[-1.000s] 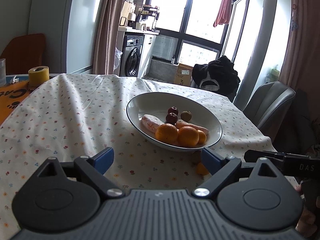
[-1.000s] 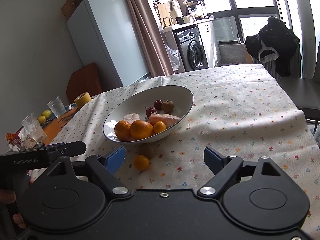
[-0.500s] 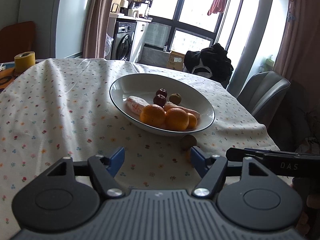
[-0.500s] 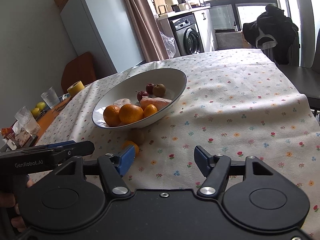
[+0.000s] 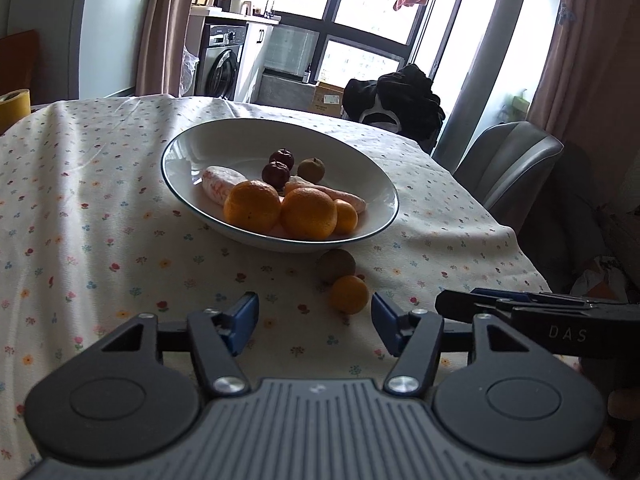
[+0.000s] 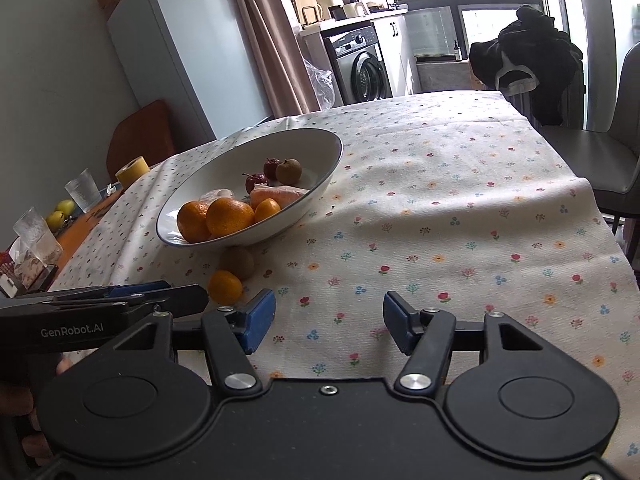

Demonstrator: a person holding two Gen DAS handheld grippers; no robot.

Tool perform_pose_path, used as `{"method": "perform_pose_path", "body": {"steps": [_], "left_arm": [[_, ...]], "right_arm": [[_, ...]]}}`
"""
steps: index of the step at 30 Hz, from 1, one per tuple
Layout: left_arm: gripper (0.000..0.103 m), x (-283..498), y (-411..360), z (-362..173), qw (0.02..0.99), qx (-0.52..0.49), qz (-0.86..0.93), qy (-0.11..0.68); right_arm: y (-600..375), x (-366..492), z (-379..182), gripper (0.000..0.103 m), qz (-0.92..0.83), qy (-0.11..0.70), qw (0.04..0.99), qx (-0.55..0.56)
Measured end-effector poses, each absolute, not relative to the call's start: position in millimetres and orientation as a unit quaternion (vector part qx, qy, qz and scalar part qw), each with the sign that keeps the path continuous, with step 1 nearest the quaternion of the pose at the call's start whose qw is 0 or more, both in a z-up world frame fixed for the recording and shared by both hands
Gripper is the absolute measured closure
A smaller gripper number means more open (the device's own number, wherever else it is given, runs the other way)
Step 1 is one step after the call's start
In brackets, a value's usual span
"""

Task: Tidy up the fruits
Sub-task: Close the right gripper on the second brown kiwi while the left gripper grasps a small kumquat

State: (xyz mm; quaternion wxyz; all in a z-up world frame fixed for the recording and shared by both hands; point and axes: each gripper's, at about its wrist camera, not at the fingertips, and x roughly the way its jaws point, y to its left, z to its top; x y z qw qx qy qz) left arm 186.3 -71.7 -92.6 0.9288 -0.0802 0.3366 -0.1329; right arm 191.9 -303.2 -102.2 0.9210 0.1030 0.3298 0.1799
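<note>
Left wrist view | left gripper (image 5: 314, 322) spread, empty, has closed in on small orange mandarin (image 5: 349, 294) on floral tablecloth (image 5: 100, 240) | right gripper (image 6: 328, 322) spread, empty | white bowl (image 5: 192, 152) awaits loose fruit

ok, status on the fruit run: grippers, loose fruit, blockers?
Left gripper open, empty. Right gripper open, empty. Small orange and brown fruit loose on tablecloth beside bowl. Nothing blocking.

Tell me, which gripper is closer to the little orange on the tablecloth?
Left. The small orange sits just ahead of the left gripper, toward its right side. The right gripper is farther; the fruit lies off to its left.
</note>
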Motion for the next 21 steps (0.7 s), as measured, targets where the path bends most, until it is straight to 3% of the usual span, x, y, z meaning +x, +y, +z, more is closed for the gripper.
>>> {"method": "perform_pose_path", "body": {"steps": [12,15,16,17,21], "left_arm": [[0.052,196.3,-87.0,-99.1,0.927,-0.081,-0.138,0.340],[0.063,198.9,-91.5,-99.0,0.927,-0.077,-0.140,0.338],[0.077,199.7,-92.9,-99.5,0.927,-0.075,-0.141,0.339],[0.081,200.5,-92.7,-100.1,0.926,-0.077,-0.140,0.342],[0.081,196.3,-87.9,-96.5,0.929,-0.078,-0.132,0.338]], "right_arm": [[-305.7,194.7,-105.2,0.044,0.172,0.330,0.922,0.100],[-302.9,195.2,-104.6,0.044,0.176,0.330,0.922,0.100],[-301.1,195.8,-104.4,0.044,0.178,0.330,0.922,0.099],[-299.3,196.4,-104.1,0.044,0.180,0.330,0.921,0.098],[-288.4,200.2,-101.2,0.046,0.193,0.327,0.920,0.095]]}}
